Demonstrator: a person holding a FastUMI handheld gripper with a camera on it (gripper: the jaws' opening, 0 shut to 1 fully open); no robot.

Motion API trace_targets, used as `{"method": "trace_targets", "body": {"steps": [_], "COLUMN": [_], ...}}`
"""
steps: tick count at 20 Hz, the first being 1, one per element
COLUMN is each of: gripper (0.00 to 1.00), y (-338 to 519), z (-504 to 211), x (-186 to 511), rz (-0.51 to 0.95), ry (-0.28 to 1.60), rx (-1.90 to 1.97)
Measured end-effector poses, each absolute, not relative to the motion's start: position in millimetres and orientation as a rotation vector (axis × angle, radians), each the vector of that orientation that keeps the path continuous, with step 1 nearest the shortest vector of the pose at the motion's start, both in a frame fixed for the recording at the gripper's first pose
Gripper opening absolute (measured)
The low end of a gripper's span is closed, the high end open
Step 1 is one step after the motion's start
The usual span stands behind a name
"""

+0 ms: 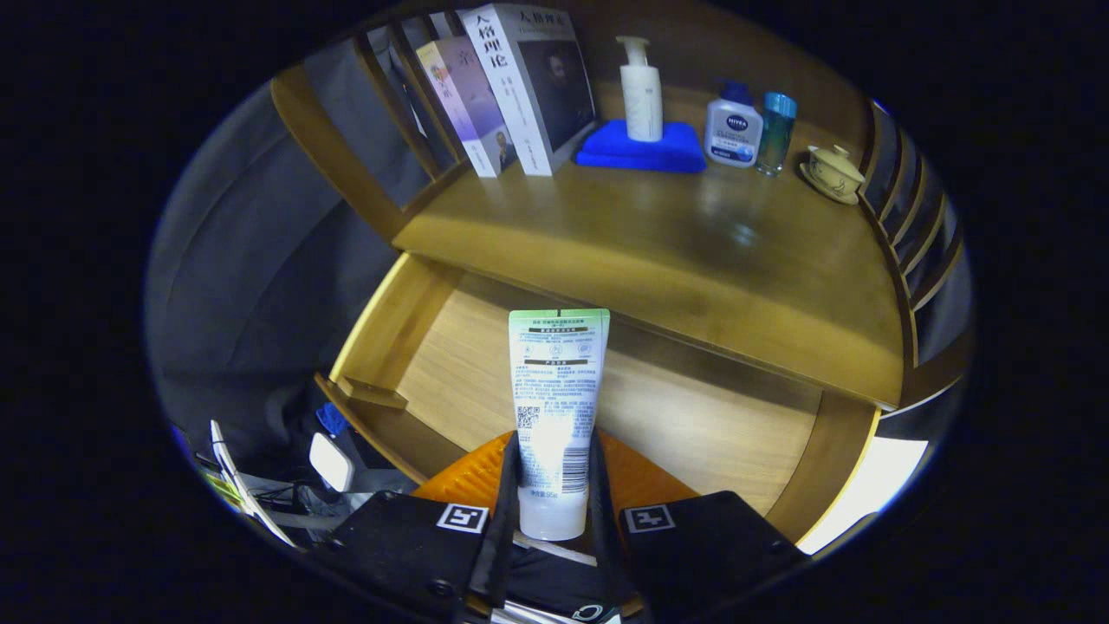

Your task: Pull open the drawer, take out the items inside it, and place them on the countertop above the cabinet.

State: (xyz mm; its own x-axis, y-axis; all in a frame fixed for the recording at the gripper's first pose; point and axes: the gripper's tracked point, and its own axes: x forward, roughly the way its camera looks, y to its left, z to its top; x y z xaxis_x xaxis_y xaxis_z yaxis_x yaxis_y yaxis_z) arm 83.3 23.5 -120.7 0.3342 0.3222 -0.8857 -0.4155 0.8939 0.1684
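On the countertop (693,234), from left to right, stand two books (511,87), a blue cloth (641,149) bearing a white pump bottle (641,91), a white lotion bottle (733,130), a slim blue bottle (776,132) and a lidded teacup on a saucer (833,172). Below it, the drawer (381,338) is pulled open. The gripper (554,485) pinches a white tube (556,407) between both fingers near its cap end, holding the tube over the open drawer.

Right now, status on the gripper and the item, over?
Gripper shut on tube, cap end between fingers. Tube held above open drawer. Countertop ahead has bare wood; books and bottles stand at its back.
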Motion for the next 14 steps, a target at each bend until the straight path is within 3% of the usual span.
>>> {"method": "trace_targets", "body": {"steps": [14], "gripper": [0.43], "y": [10], "z": [-82], "x": [224], "rz": [0.278], "ry": [1.063], "rx": [0.118]}}
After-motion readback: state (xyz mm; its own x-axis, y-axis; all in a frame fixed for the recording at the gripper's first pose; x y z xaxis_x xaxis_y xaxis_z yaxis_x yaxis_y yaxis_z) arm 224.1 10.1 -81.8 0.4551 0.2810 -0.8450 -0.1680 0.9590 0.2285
